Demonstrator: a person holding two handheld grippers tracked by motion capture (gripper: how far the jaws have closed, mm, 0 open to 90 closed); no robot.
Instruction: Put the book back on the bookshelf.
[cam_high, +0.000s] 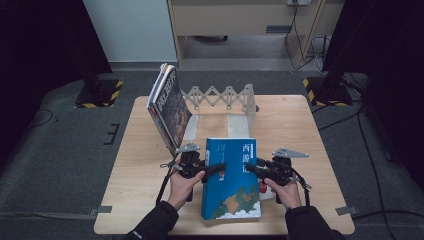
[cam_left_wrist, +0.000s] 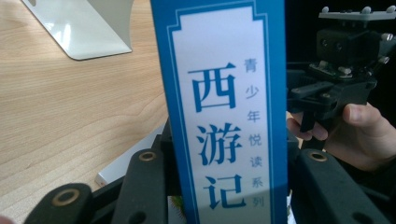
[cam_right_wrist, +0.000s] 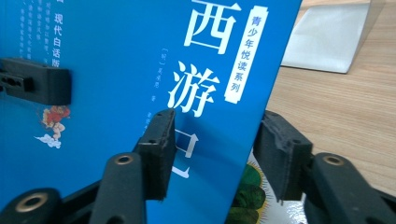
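the blue book (cam_high: 232, 180) lies over the near half of the table (cam_high: 300, 130), about midway between the left and right edges, its bottom end almost at the near edge. its long axis runs from the near edge toward the far edge, the title end pointing away from the person. in the high view it seems raised a little rather than flat, though how far off the wood i cannot tell.

the left gripper (cam_high: 212, 168) comes in from the book's left side and the right gripper (cam_high: 253, 168) from its right, both at the upper half of the cover. each has the book's edge between its jaws: on the right gripper one jaw sits on the front cover and the other behind the book, pinching it. on the left gripper the jaws stand on either side of the spine, seemingly clamped on it, though the contact itself is hidden.

the left gripper view shows the white-panelled spine (cam_left_wrist: 224, 116) upright between the jaws, and the right gripper (cam_left_wrist: 327, 100) beyond it in the person's hand. the right gripper view shows the front cover (cam_right_wrist: 116, 65), tilted, with one jaw of the left gripper (cam_right_wrist: 39, 86) lying on it.

the high view alone takes in the books (cam_high: 167, 105) leaning at the far left and the folding metal bookend rack (cam_high: 225, 96) along the far edge; its pale base plate (cam_left_wrist: 79, 28) appears in both gripper views.
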